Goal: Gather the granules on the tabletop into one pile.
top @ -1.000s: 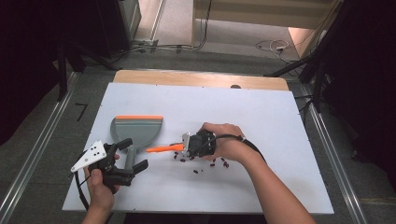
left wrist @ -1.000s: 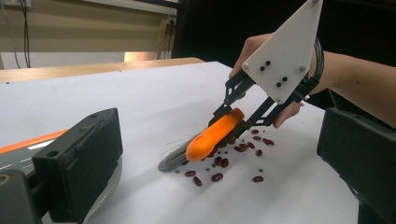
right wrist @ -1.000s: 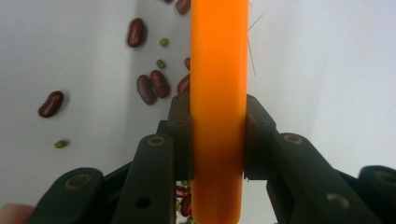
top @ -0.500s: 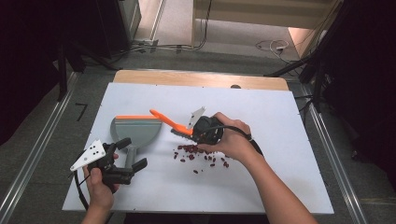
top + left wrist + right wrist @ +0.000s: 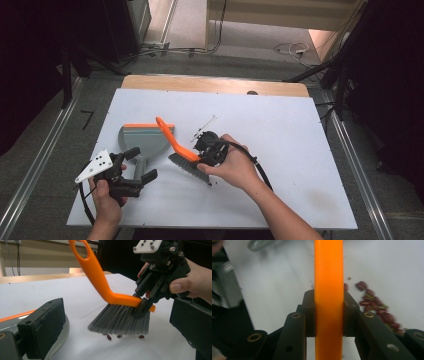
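An orange-handled brush (image 5: 172, 137) with grey bristles stands tilted on the white table (image 5: 280, 130), its handle pointing up and to the left. My right gripper (image 5: 199, 157) is shut on the brush's orange back, seen close in the right gripper view (image 5: 329, 297). In the left gripper view the bristles (image 5: 120, 321) hang just over a few red beans (image 5: 109, 337). More beans (image 5: 377, 306) lie beside the brush. A grey dustpan (image 5: 142, 137) with an orange rim lies left of the brush. My left gripper (image 5: 142, 163) stands open around the dustpan's handle end without pressing on it.
The table's near edge runs just behind both hands. A wooden strip (image 5: 215, 85) borders the far edge. The right half of the table is bare white surface. The right gripper's cable (image 5: 252, 162) loops over the right forearm.
The right gripper lifted the brush from lying flat, swung its handle upward, then brought the bristles down over the beans near the dustpan. The left gripper stayed in place.
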Demonstrator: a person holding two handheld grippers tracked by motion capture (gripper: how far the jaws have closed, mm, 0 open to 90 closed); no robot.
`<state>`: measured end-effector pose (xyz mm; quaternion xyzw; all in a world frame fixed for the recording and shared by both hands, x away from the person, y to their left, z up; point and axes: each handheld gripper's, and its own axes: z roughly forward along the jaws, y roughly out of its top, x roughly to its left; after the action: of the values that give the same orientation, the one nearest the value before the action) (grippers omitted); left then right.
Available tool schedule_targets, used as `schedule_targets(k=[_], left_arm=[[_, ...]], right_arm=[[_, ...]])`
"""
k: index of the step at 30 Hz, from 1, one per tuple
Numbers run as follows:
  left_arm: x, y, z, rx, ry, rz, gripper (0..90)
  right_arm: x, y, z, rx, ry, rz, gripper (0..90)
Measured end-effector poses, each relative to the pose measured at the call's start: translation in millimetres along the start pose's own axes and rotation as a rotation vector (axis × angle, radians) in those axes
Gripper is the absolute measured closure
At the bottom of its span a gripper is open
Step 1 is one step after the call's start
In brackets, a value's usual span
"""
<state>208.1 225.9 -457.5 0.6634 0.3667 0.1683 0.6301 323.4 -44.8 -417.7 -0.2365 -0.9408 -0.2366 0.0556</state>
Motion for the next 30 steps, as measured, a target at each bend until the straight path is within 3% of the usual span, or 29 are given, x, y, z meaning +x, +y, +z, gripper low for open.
schedule_targets(k=[4, 7, 10, 12, 17, 30], left_arm=[[0.2, 0.2, -0.2, -0.001, 0.000, 0.002, 1.3], [0.3, 0.3, -0.4, -0.001, 0.000, 0.003, 1.3], [0.2, 0.1, 0.0, 0.000, -0.001, 0.001, 1.3], [-0.2, -0.1, 0.6, 0.000, -0.001, 0.002, 1.3], [-1.3, -0.1, 1.2, 0.004, -0.004, 0.007, 1.3], [-2.3, -0.6, 1.6, 0.008, -0.005, 0.008, 1.3]], right_arm=[[0.8, 1.2, 11.1, -0.007, 0.069, 0.108, 68.6], [1.3, -0.4, 21.8, 0.026, 0.079, 0.124, 68.7], [-0.4, -3.6, 30.4, 0.043, 0.079, 0.198, 68.7], [-6.4, -6.0, 30.8, 0.027, 0.060, 0.229, 68.7], [-24.8, -14.5, 32.1, 0.015, 0.072, 0.320, 68.4], [-48.0, -34.6, 21.1, -0.016, 0.015, 0.408, 68.1]])
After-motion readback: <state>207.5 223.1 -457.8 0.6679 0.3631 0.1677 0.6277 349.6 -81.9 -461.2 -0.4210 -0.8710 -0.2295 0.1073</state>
